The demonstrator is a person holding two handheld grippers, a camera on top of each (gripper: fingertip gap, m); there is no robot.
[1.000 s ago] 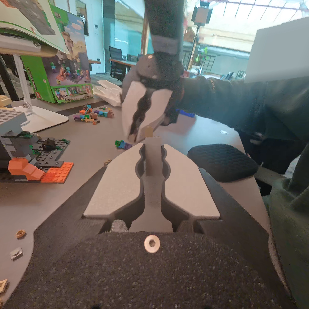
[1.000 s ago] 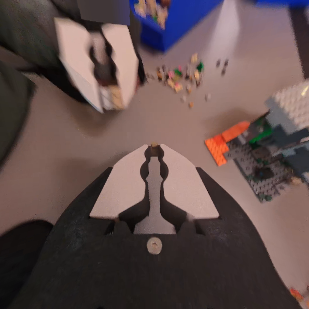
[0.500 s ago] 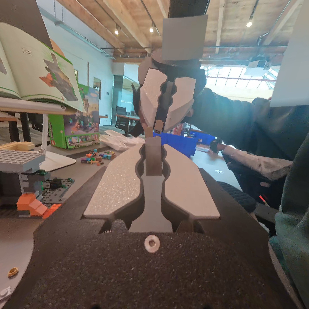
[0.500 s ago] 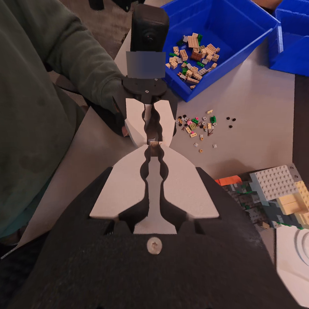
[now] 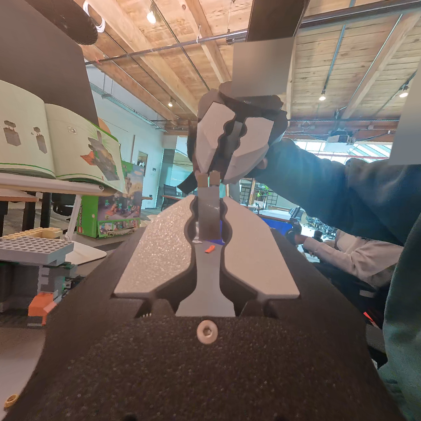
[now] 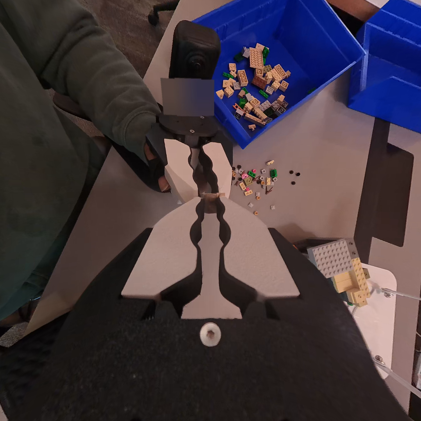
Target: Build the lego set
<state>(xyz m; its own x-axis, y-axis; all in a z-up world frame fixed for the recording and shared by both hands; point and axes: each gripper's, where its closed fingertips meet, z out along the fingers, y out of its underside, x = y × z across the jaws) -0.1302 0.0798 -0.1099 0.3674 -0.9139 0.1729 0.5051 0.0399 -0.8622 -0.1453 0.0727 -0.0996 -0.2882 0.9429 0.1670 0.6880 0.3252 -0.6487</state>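
Left wrist view: grey brick (image 5: 208,211) clamped in left gripper (image 5: 208,200).

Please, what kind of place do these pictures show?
Probably an open-plan office or workshop used for toy-brick building. A grey table carries a blue plastic bin of loose bricks and a half-built grey brick model. Exposed wooden ceiling beams and distant desks appear behind.
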